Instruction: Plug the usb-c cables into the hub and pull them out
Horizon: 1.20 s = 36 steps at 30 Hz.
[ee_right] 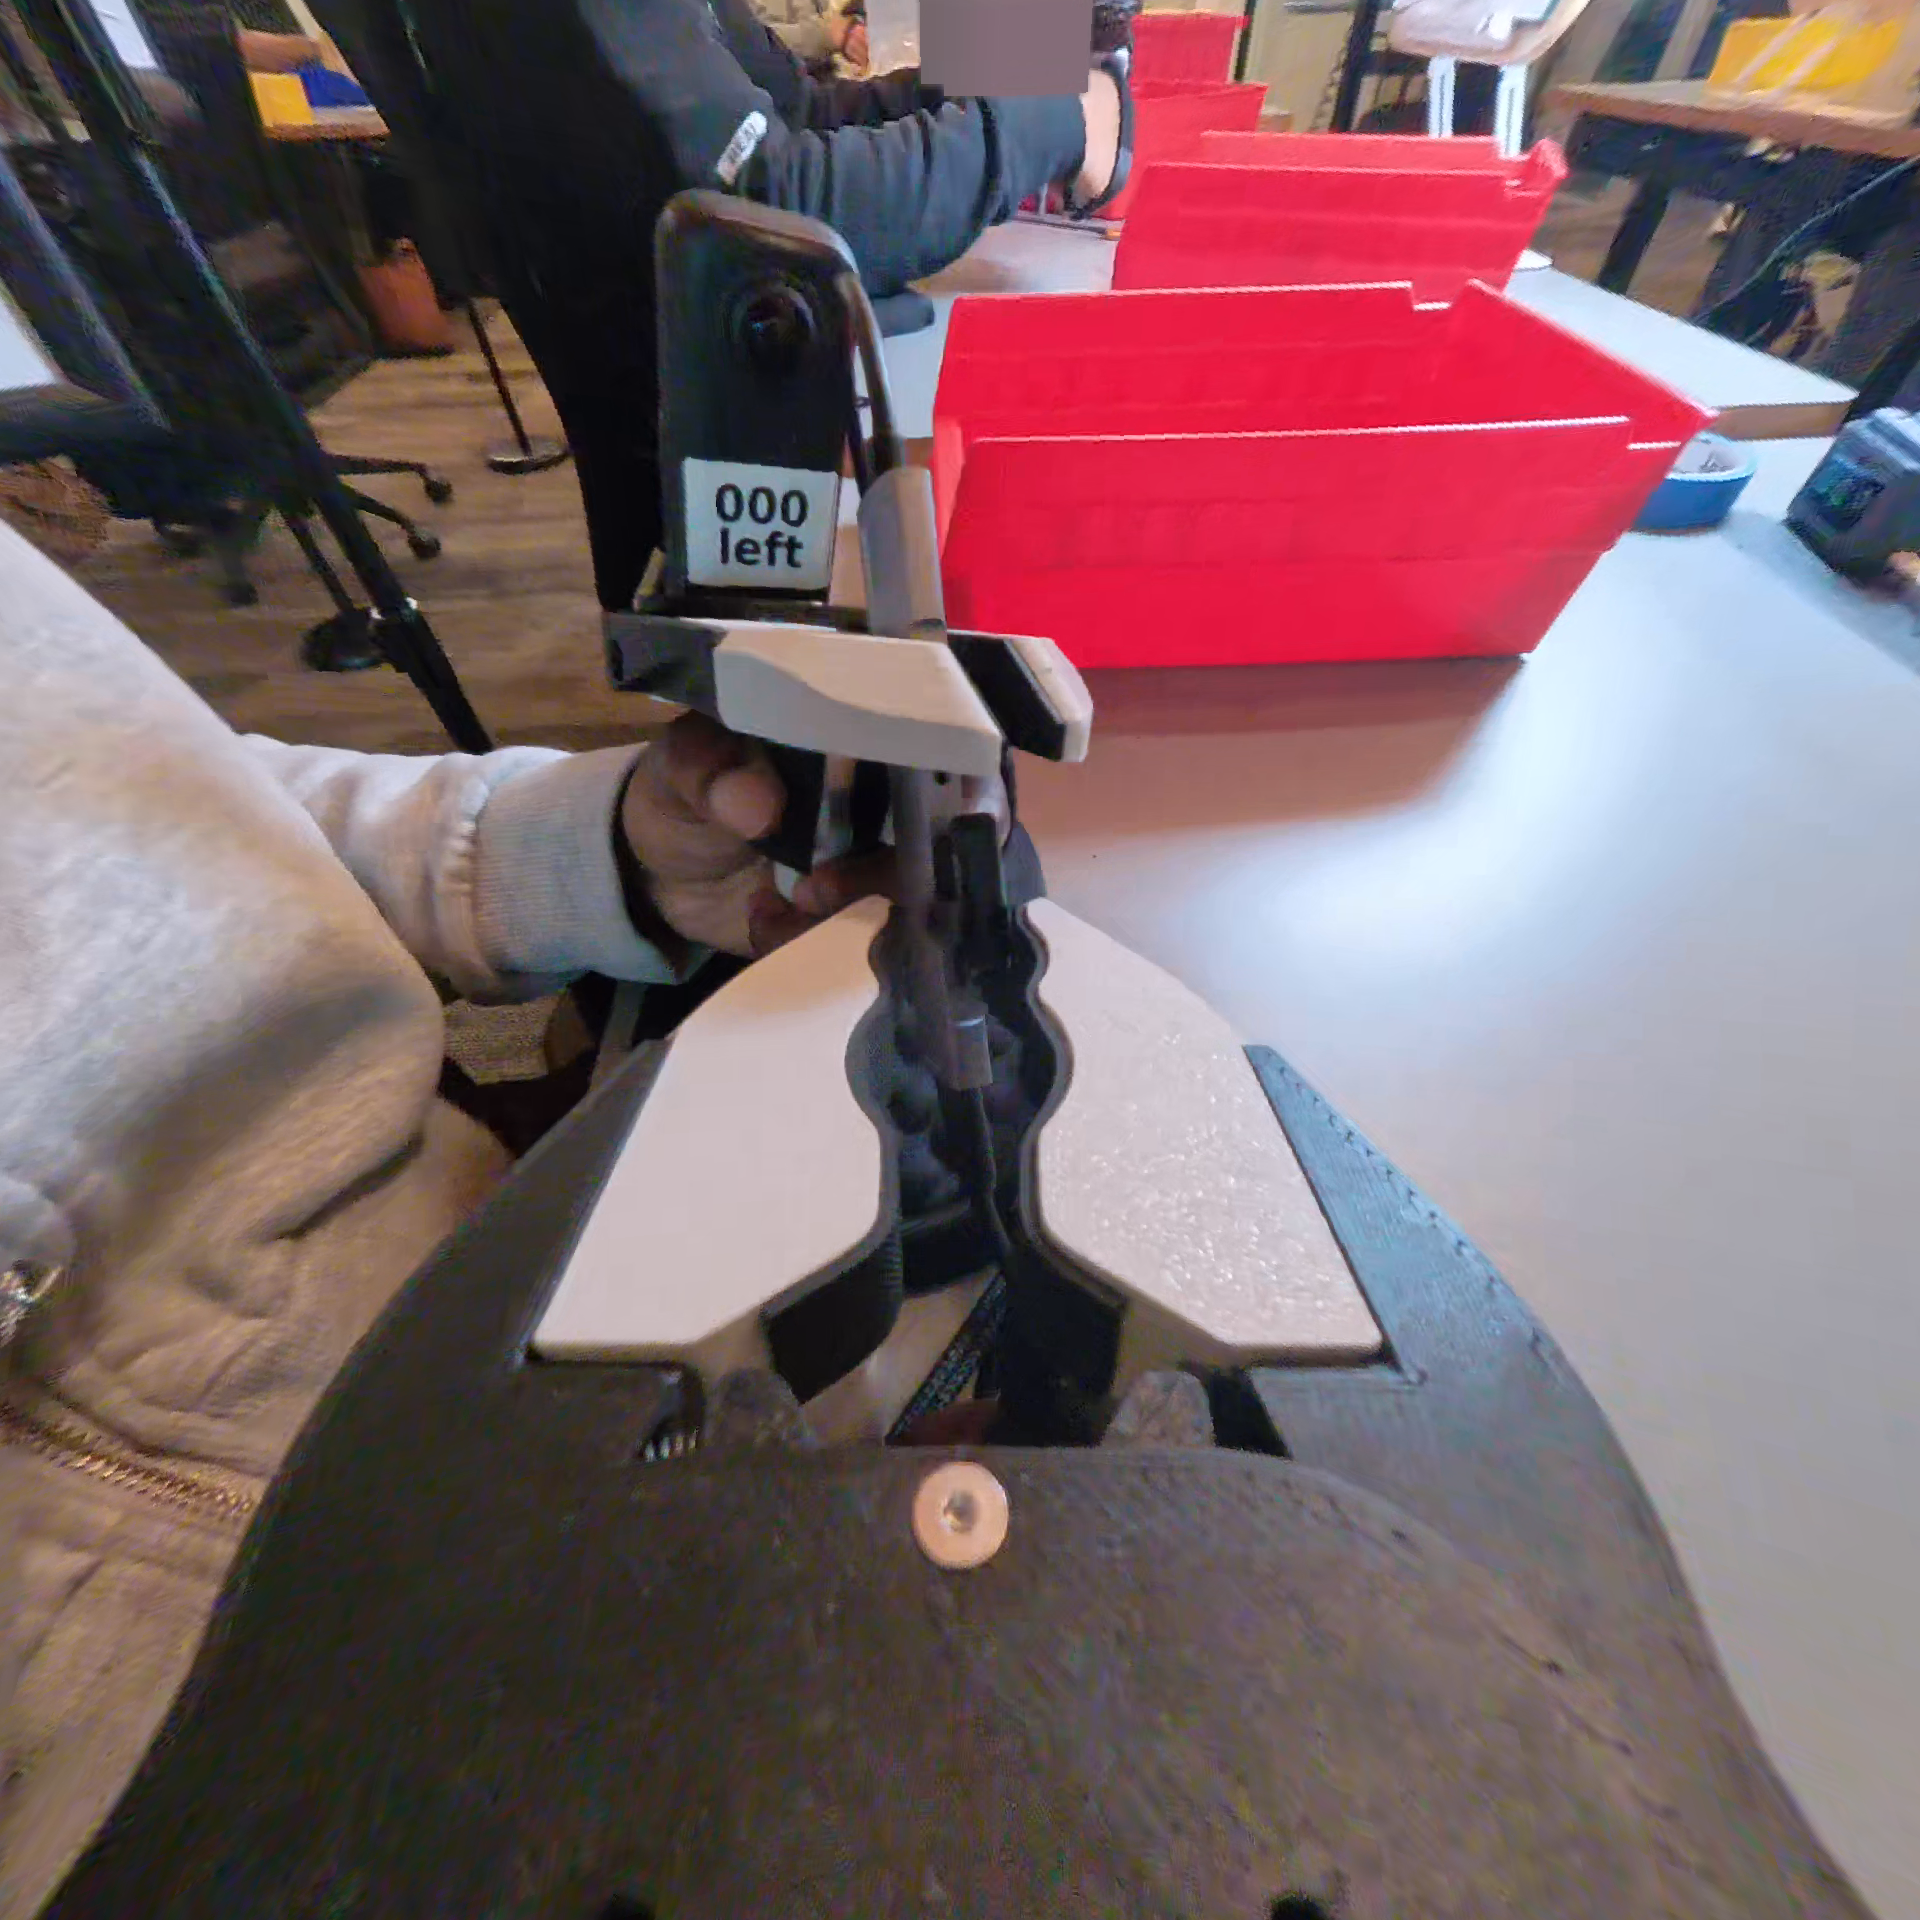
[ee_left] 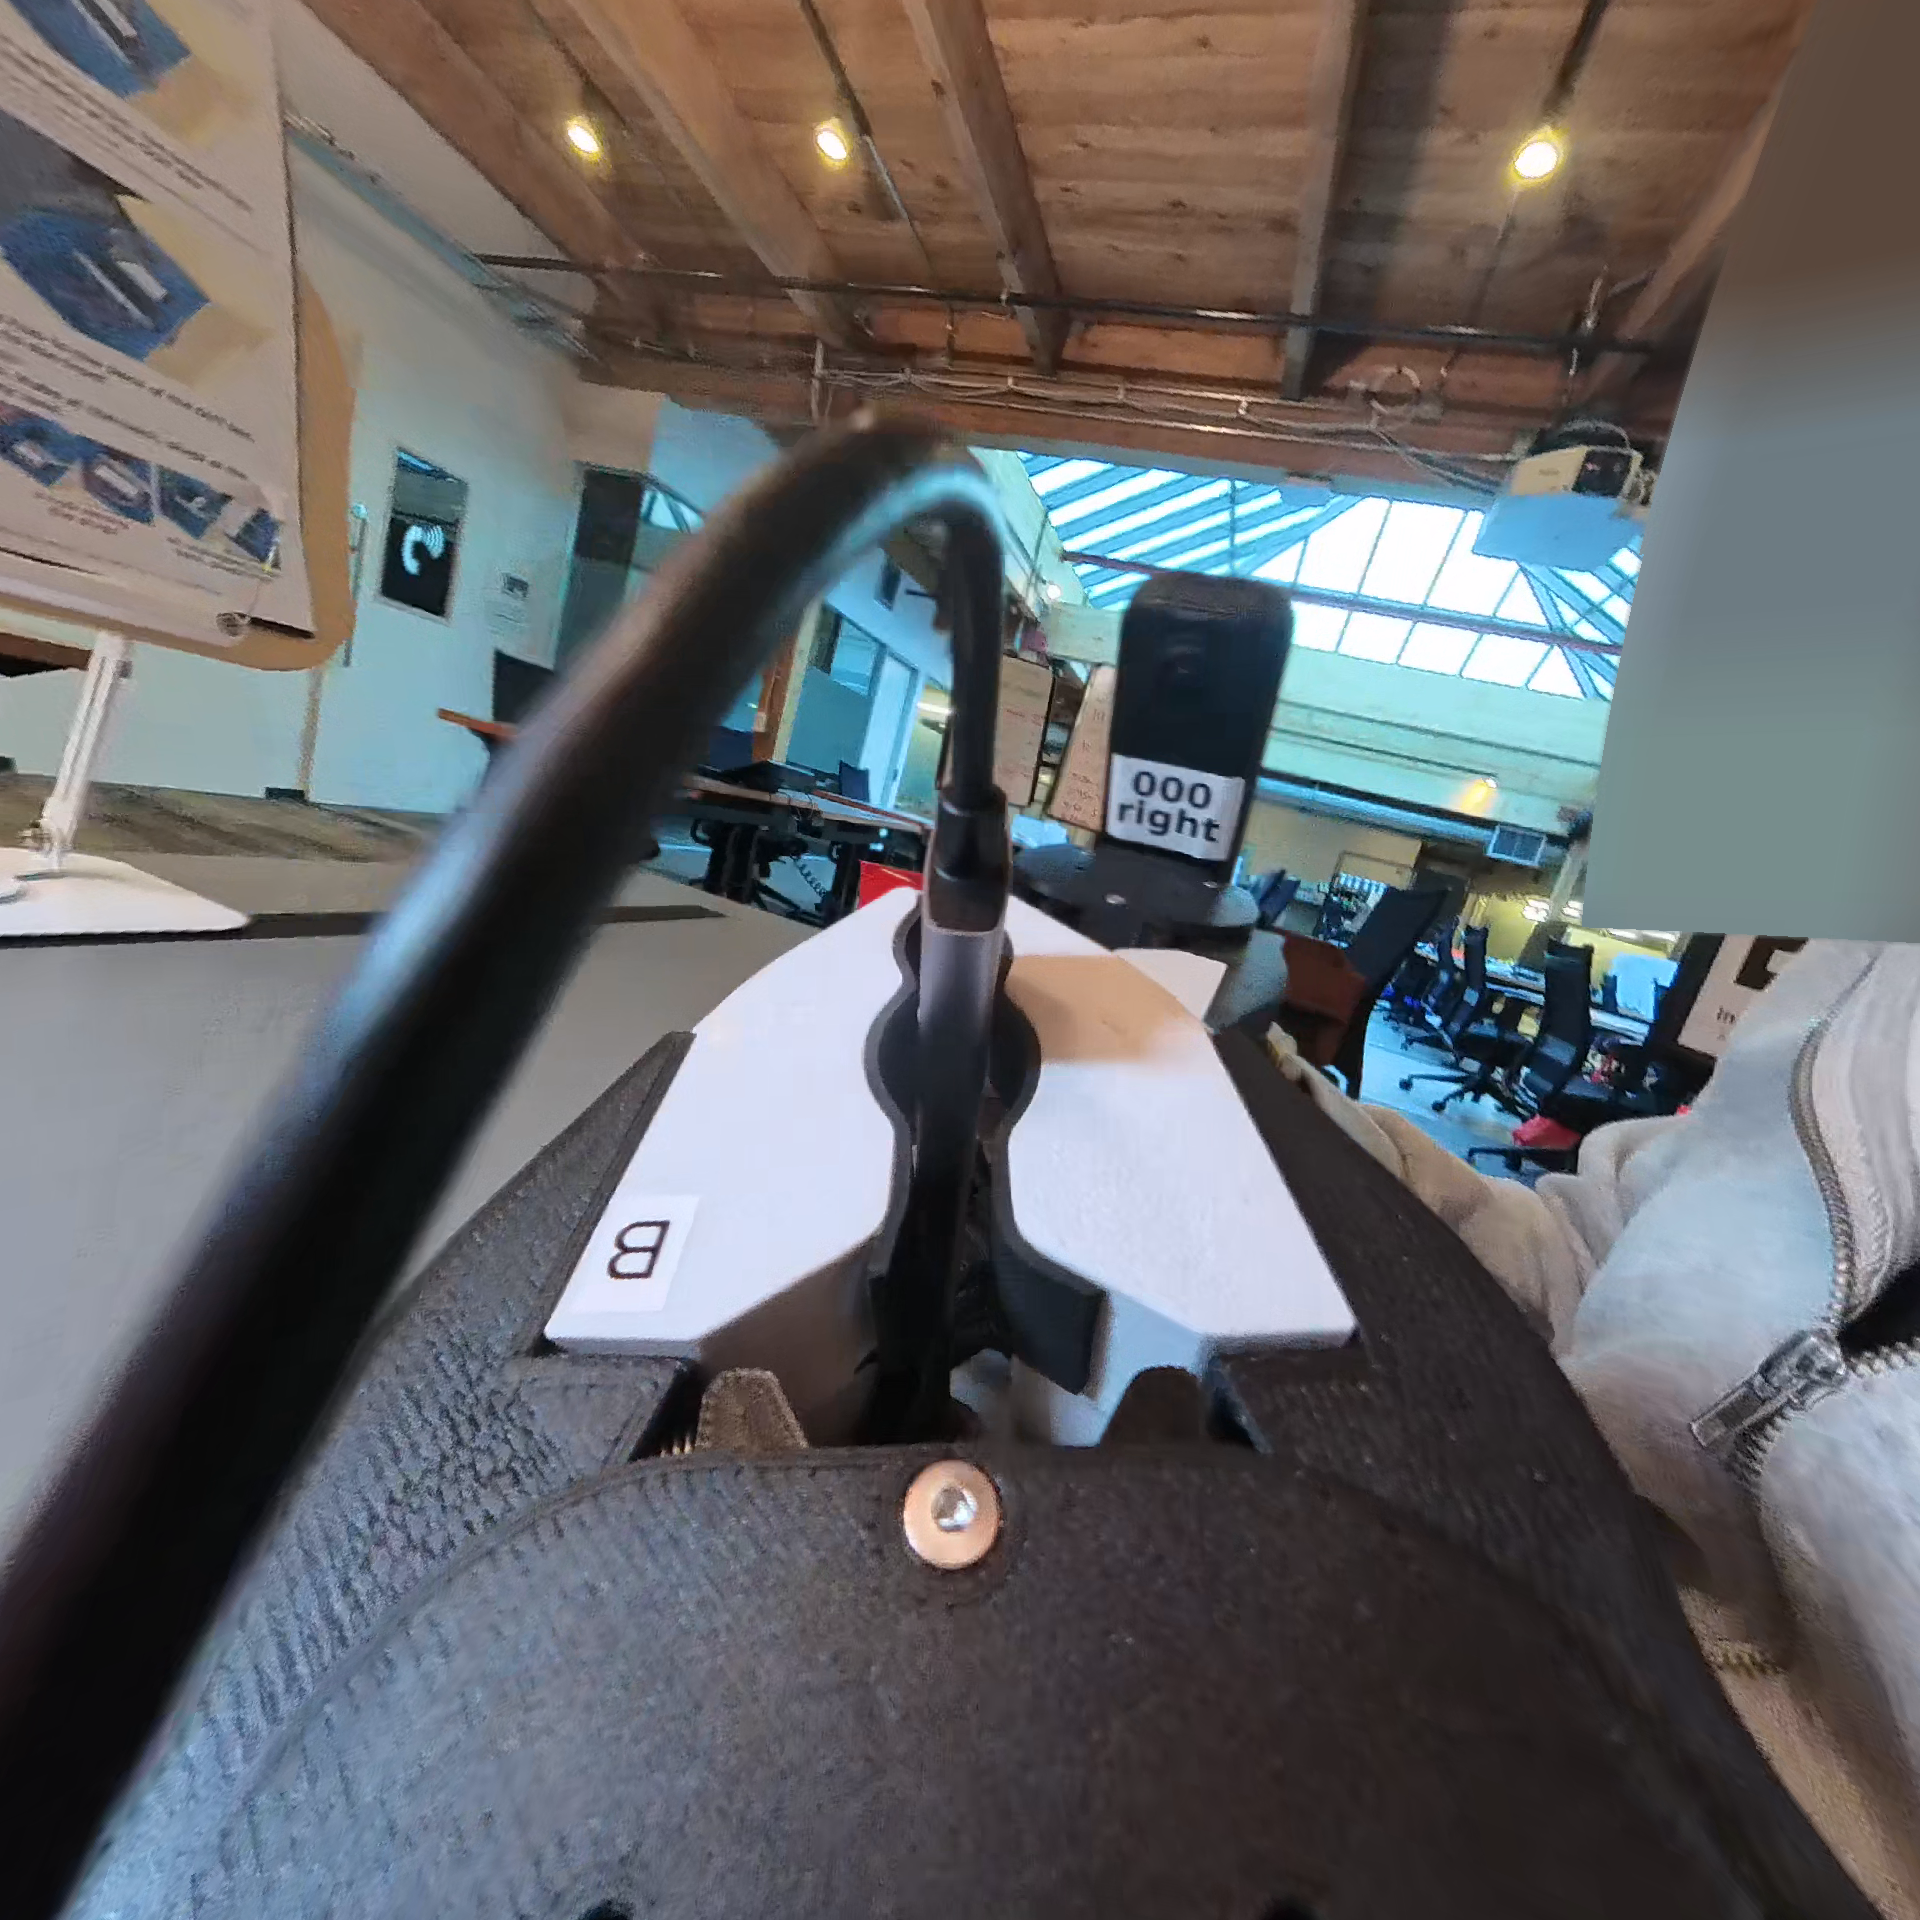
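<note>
My left gripper (ee_left: 958, 920) is shut on a slim grey hub (ee_left: 961, 997) held upright. The hub's own black cable (ee_left: 582, 831) loops up over the fingers and back past the camera. In the right wrist view the left gripper (ee_right: 977, 707) sits just ahead, with the hub (ee_right: 902, 551) standing up through its fingers. My right gripper (ee_right: 961, 920) is shut on a black usb-c cable (ee_right: 977, 1132) whose plug (ee_right: 971, 862) points up at the hub's lower end. I cannot tell whether the plug is seated. The right gripper's camera (ee_left: 1195, 707) shows behind the left fingers.
A grey table (ee_right: 1507, 987) lies below, with red bins (ee_right: 1278, 499) ahead, a blue bowl (ee_right: 1694, 488) and a black device (ee_right: 1860, 499) at far right. A person in dark clothing (ee_right: 727, 125) sits beyond. A poster on a white stand (ee_left: 135, 312) is to the left. One gripper's finger ends stand about 4 cm off the other's.
</note>
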{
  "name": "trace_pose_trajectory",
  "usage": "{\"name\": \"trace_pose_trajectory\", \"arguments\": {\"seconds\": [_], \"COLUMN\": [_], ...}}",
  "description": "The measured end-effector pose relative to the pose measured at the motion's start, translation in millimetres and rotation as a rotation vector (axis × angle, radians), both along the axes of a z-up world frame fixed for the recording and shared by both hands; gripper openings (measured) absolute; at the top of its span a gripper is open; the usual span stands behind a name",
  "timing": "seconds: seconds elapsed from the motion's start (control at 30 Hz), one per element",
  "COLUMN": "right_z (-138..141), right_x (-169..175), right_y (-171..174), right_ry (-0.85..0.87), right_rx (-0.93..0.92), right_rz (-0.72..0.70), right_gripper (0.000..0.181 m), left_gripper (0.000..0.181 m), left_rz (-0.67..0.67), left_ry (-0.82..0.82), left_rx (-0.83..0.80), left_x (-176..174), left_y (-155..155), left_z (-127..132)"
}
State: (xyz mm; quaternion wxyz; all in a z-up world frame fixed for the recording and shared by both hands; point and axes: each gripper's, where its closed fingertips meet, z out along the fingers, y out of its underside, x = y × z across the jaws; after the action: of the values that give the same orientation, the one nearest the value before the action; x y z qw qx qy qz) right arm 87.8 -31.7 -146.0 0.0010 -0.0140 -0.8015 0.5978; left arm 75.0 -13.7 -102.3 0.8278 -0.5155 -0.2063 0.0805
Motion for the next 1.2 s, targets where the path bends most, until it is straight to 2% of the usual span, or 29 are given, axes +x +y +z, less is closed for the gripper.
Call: {"name": "trace_pose_trajectory", "arguments": {"seconds": [0.07, 0.17, 0.3, 0.37, 0.5, 0.6, 0.67, 0.7, 0.77, 1.0, 1.2], "right_z": [2, 1, 3, 7, 18, 14, 10, 9, 8, 7, 8], "right_x": [-3, -7, -7, -7, -12, -12, -6, -6, -8, -7, 0], "right_y": [1, -1, -3, -3, -5, -10, -17, -19, -20, -20, -19], "right_ry": [0.009, 0.15, 0.326, 0.359, 0.455, 0.655, 0.74, 0.793, 0.894, 0.884, 0.54], "right_rx": [-0.018, -0.016, -0.015, -0.036, -0.09, -0.009, 0.024, 0.042, 0.081, 0.056, -0.01], "right_rz": [-0.003, -0.06, -0.135, -0.168, -0.348, -0.441, -0.434, -0.451, -0.486, -0.506, -0.356], "right_gripper": [0.014, 0.01, 0.007, 0.007, 0.007, 0.007, 0.008, 0.008, 0.008, 0.008, 0.014], "left_gripper": [0.008, 0.011, 0.022, 0.032, 0.039, 0.038, 0.036, 0.025, 0.019, 0.018, 0.018], "left_rz": [-0.003, 0.006, 0.025, 0.062, 0.123, 0.142, 0.17, 0.158, 0.196, 0.219, 0.141], "left_ry": [0.001, -0.035, -0.082, -0.096, -0.125, -0.133, -0.145, -0.135, -0.144, -0.128, -0.08], "left_rx": [-0.001, 0.026, 0.071, 0.075, 0.102, 0.103, 0.091, 0.091, 0.081, 0.05, 0.071], "left_x": [0, -5, -12, -16, -24, -26, -28, -26, -28, -28, -18], "left_y": [1, -3, -10, -12, -18, -19, -20, -19, -22, -22, -18], "left_z": [0, 0, 0, -1, -1, -2, -4, -3, -4, -5, 1]}}
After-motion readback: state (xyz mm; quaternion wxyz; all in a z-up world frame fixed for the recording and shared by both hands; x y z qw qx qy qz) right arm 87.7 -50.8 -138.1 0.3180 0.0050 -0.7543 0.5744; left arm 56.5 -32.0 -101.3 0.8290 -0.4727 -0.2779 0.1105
